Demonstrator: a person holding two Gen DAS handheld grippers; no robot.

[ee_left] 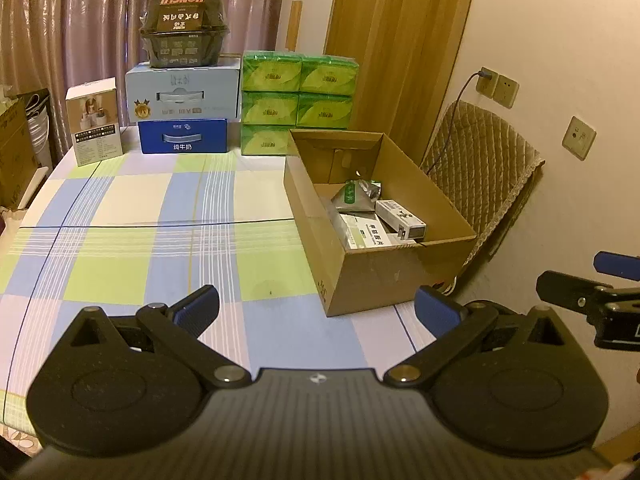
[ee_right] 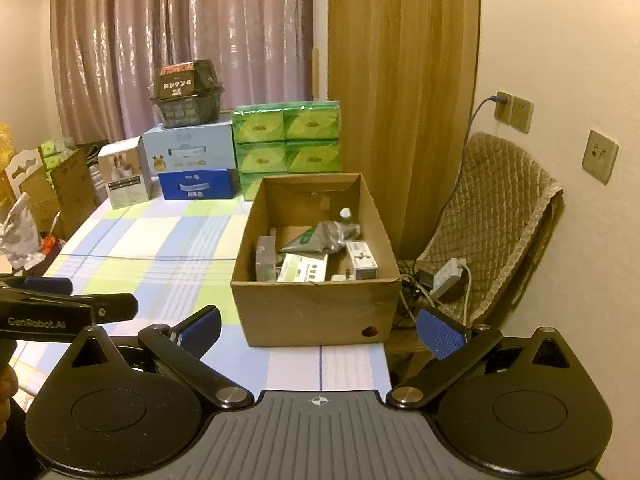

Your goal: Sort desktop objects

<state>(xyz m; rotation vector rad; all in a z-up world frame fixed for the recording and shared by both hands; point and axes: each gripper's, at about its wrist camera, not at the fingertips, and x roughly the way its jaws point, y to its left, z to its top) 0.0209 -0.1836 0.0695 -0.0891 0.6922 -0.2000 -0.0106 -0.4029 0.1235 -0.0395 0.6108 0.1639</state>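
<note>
Left gripper [ee_left: 316, 310] and right gripper [ee_right: 319, 330] both had jaws spread, empty, above the counter [ee_left: 132, 208]; cardboard box [ee_right: 316, 308] holding small packages [ee_right: 304, 268] sat just ahead of the right jaws

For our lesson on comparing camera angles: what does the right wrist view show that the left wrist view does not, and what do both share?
Only the right wrist view: a white power strip on the quilted chair, and a small green-capped bottle inside the open cardboard box.
Only the left wrist view: the right tongs seen side-on at the frame edge.
Both: the box, the stacked green tissue packs, the checked tablecloth, and each view's own tongs wide open and empty.
</note>
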